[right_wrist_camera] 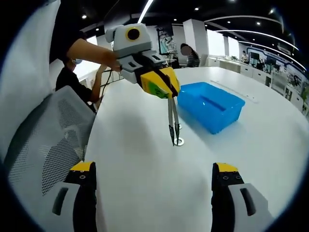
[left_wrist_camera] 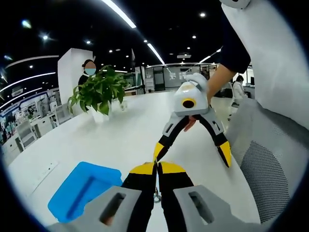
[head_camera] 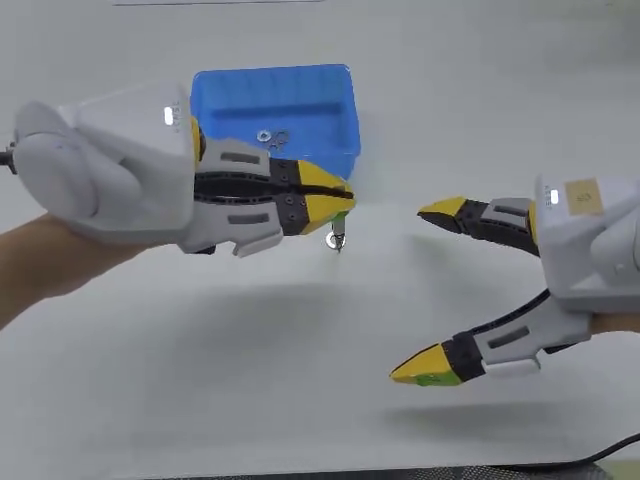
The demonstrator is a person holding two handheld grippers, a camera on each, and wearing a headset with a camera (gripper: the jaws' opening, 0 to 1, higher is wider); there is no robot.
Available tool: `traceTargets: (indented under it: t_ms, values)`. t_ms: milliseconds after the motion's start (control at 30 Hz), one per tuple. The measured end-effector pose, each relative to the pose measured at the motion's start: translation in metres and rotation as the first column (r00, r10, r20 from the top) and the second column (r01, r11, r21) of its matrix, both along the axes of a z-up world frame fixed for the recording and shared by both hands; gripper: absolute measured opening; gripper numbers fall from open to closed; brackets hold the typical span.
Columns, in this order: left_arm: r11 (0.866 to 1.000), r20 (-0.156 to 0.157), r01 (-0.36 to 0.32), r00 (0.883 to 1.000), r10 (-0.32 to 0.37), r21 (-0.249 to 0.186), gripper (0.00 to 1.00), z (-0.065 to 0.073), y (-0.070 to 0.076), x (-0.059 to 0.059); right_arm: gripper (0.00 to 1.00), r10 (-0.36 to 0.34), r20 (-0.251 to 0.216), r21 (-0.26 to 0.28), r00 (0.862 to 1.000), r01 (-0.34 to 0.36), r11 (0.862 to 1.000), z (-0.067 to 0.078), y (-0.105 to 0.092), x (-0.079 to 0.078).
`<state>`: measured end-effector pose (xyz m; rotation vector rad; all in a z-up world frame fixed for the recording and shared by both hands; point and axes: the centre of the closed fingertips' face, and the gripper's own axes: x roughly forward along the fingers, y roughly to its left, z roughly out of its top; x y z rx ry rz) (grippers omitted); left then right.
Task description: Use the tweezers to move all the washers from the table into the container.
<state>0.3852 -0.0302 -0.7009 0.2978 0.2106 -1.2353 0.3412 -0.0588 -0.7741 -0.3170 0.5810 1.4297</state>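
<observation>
My left gripper [head_camera: 340,200] clamps thin metal tweezers [right_wrist_camera: 172,121] tip-down at small silver washer [right_wrist_camera: 179,141] beside blue plastic container [head_camera: 340,140] for pickup; right gripper [head_camera: 408,292] gapes wide, empty.

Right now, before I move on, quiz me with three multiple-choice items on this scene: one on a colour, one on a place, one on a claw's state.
1. The container is: A red; B blue; C green.
2. The washer at the tip of the tweezers lies: A inside the container; B on its rim; C on the table.
3. The right claw is: A open; B shut on the tweezers; C shut on a washer.

Answers:
1 B: its walls are plainly blue.
2 C: it lies flat on the white top, in front of the container.
3 A: its jaws stand wide apart with nothing between them; the left claw holds the tweezers.
</observation>
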Motion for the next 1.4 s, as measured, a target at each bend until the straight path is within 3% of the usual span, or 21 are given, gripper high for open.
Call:
traceTargets:
  t_ms: [133,267,400,733,867,933,1400]
  values:
    - [1.000,-0.010,0.002,1.000,-0.002,0.003,0.05,0.000,0.001,0.000,1.00,0.002,-0.006,0.011,1.000,-0.002,1.000,0.001,0.005,-0.001]
    - [0.999,0.014,0.020,1.000,-0.021,0.039,0.05,-0.001,0.000,-0.001,1.00,0.009,-0.008,0.028,1.000,-0.008,1.000,0.000,0.016,0.000]
    - [0.999,0.000,0.024,1.000,-0.024,0.045,0.05,-0.001,-0.002,0.002,0.95,0.017,-0.011,0.036,1.000,-0.017,0.999,-0.005,0.028,0.005]
    - [0.999,-0.044,0.022,0.999,-0.020,0.042,0.05,-0.003,-0.001,0.004,0.53,0.041,0.018,0.048,0.999,-0.042,0.998,-0.002,0.052,0.040]
    - [0.999,-0.065,0.017,0.998,-0.014,0.036,0.05,-0.004,0.001,0.005,0.37,0.051,0.017,0.087,0.999,-0.053,0.995,0.006,0.062,0.045]
    - [0.999,-0.074,0.018,0.997,-0.015,0.035,0.05,-0.004,0.002,0.004,0.26,0.052,0.045,0.093,0.998,-0.056,0.994,0.008,0.066,0.048]
    - [0.999,-0.084,0.016,0.996,-0.013,0.032,0.05,-0.006,-0.001,0.002,0.13,0.135,0.080,0.071,0.988,-0.141,0.987,0.004,0.066,0.039]
